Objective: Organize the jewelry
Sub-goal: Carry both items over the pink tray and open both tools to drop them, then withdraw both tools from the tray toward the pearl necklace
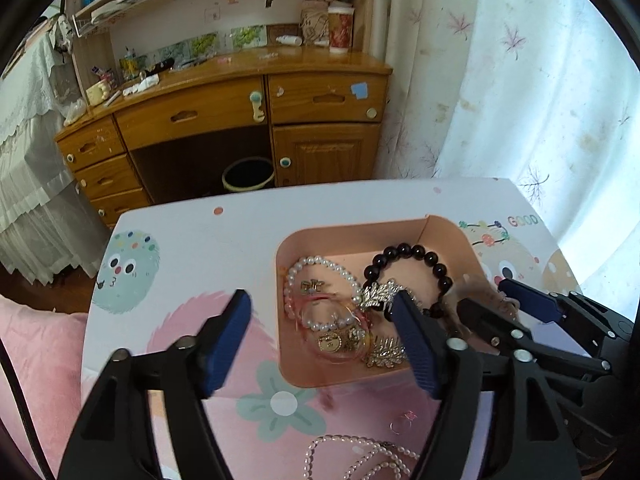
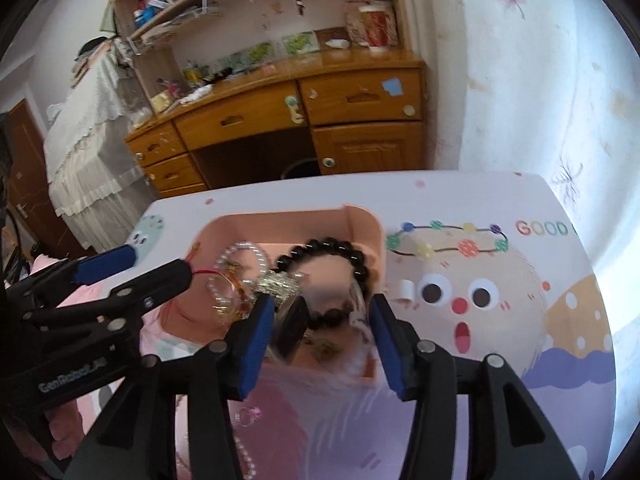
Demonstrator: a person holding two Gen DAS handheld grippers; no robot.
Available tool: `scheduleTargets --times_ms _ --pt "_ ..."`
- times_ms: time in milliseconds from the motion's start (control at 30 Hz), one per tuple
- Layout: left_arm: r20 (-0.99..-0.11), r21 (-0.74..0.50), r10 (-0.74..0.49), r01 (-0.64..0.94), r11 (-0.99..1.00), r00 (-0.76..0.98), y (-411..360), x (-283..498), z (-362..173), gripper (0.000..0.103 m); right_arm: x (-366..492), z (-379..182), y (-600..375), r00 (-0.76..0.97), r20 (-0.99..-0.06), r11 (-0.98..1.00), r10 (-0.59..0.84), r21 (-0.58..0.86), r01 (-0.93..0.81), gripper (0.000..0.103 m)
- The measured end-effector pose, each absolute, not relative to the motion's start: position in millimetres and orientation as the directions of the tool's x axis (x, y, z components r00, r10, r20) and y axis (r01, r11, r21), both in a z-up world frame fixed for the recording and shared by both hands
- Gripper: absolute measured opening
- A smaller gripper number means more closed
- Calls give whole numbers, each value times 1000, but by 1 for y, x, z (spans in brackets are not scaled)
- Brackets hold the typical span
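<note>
The left gripper (image 1: 320, 320) hangs over the near left corner of the pink tray (image 1: 298, 376), its jaws spread wide with nothing between them; its left finger stands over the patterned table (image 1: 192, 240), its right finger over the tray's contents. Just ahead of that right finger lie a white pearl bracelet (image 1: 320, 264), a red cord (image 1: 320, 300) and a silver leaf brooch (image 1: 380, 294); below it sit gold charms (image 1: 340, 340). Beyond the brooch curls a black bead bracelet (image 1: 416, 258). Nearer than the tray, under the left gripper, a pearl necklace (image 1: 352, 456) and a small pink ring (image 1: 404, 420) lie on the table.

To the right, the right gripper (image 2: 320, 316) reaches over the tray's near edge, jaws parted and gripping nothing. A blurred, glassy, dark piece (image 2: 292, 328) sits just beside its left finger; I cannot tell whether they touch. The black bead bracelet lies just ahead between the fingers.
</note>
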State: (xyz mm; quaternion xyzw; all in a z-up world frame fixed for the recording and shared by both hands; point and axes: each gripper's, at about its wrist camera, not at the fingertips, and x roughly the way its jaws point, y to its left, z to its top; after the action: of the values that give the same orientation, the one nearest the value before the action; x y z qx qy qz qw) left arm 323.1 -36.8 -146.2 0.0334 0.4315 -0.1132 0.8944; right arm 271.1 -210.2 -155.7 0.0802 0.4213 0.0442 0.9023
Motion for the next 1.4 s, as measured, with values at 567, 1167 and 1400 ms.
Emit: scheduleTargets --times_ms 567,1167,1400 --pt "-800 -44 -173 231 972 575 -9 296 -136 79 232 -132 -218 710 -692 980 131 200 14 62" --pt "-907 -97 -177 220 971 382 24 237 -172 79 149 -150 -180 661 -730 985 172 136 -106 62" --pt "-939 -252 -271 111 961 214 23 235 -200 79 120 -172 -147 605 -768 962 210 52 -268 62"
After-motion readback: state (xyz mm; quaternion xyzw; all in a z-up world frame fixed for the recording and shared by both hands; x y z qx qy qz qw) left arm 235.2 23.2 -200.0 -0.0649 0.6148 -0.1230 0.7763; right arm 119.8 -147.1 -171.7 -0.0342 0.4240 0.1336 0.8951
